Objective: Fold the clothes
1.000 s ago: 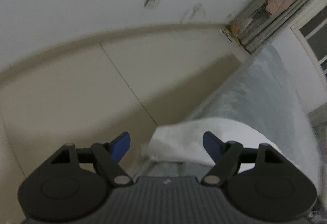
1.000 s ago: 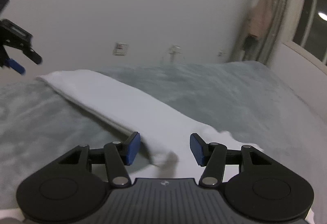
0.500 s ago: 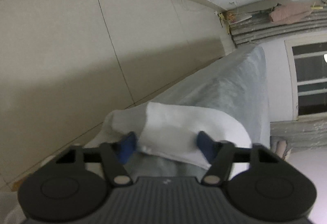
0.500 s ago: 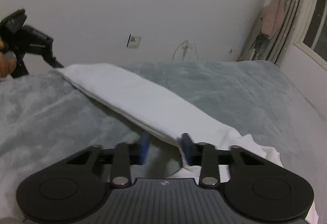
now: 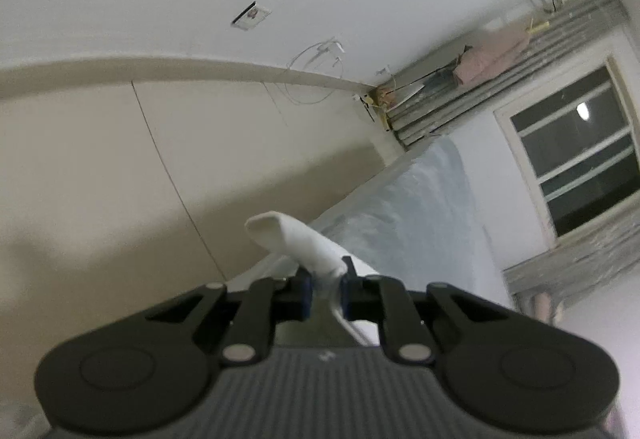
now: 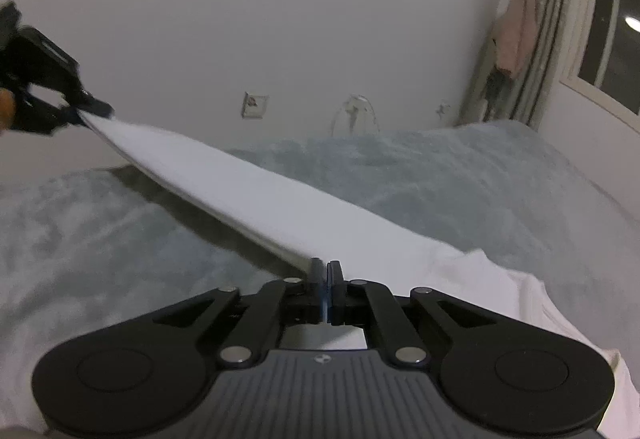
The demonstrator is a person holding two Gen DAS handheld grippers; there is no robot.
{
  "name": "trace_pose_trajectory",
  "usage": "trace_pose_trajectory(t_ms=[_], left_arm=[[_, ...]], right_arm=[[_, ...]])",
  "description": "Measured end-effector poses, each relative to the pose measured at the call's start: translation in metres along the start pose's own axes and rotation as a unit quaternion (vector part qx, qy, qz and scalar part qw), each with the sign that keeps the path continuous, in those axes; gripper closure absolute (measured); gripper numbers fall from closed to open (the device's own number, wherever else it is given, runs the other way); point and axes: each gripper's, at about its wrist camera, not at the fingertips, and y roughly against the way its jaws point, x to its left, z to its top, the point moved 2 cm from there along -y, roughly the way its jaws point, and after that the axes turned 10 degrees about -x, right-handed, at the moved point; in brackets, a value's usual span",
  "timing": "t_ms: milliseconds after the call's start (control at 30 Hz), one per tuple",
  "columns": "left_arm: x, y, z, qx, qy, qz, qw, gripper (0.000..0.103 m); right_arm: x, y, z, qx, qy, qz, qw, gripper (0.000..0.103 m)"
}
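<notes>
Two hand-held grippers, left hand-held gripper (image 5: 325, 289) and right hand-held gripper (image 6: 324, 289), are closing, each pinching one end of one white garment (image 6: 256, 195), folded into a long taut band raised above one grey-blanketed bed (image 6: 460, 175).

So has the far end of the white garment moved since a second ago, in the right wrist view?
Yes. The garment end held by the left gripper has come up off the bed, now in front of the wall, near socket height.
</notes>
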Motion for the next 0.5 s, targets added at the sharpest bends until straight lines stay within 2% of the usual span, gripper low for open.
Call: trace_pose_trajectory(t_ms=[33, 67, 167, 200, 233, 267, 300, 400, 500], left_arm=[[-0.002, -0.001, 0.0, -0.004, -0.013, 0.008, 0.9999, 0.092], [-0.003, -0.002, -0.001, -0.006, -0.022, 0.014, 0.9996, 0.092], [0.0, -0.007, -0.004, 0.002, -0.017, 0.021, 0.9996, 0.092], [0.001, -0.007, -0.005, 0.007, -0.015, 0.025, 0.9996, 0.092], [0.003, -0.007, -0.006, 0.012, -0.013, 0.028, 0.9995, 0.092], [0.004, -0.008, -0.007, 0.016, -0.011, 0.03, 0.9994, 0.092], [0.005, -0.007, -0.008, 0.016, -0.009, 0.03, 0.9994, 0.092], [0.004, -0.002, -0.007, 0.007, -0.009, 0.023, 0.9997, 0.092], [-0.011, 0.006, -0.003, -0.033, -0.027, -0.002, 0.9991, 0.092]], right_arm=[[0.002, -0.002, -0.002, 0.007, 0.012, -0.007, 1.0, 0.079], [0.004, -0.004, -0.004, 0.009, 0.029, -0.022, 0.999, 0.071], [0.008, -0.011, -0.004, 0.004, 0.057, -0.073, 0.996, 0.07], [0.007, -0.013, -0.005, 0.003, 0.046, -0.075, 0.996, 0.07], [0.005, -0.015, -0.005, 0.002, 0.029, -0.071, 0.997, 0.072], [0.005, -0.02, -0.008, 0.015, 0.017, -0.056, 0.998, 0.088], [0.005, -0.025, -0.012, 0.034, 0.005, -0.037, 0.999, 0.096], [0.009, -0.028, -0.017, 0.044, 0.004, -0.026, 0.999, 0.099], [0.004, -0.023, -0.018, 0.04, -0.016, -0.012, 0.999, 0.099]])
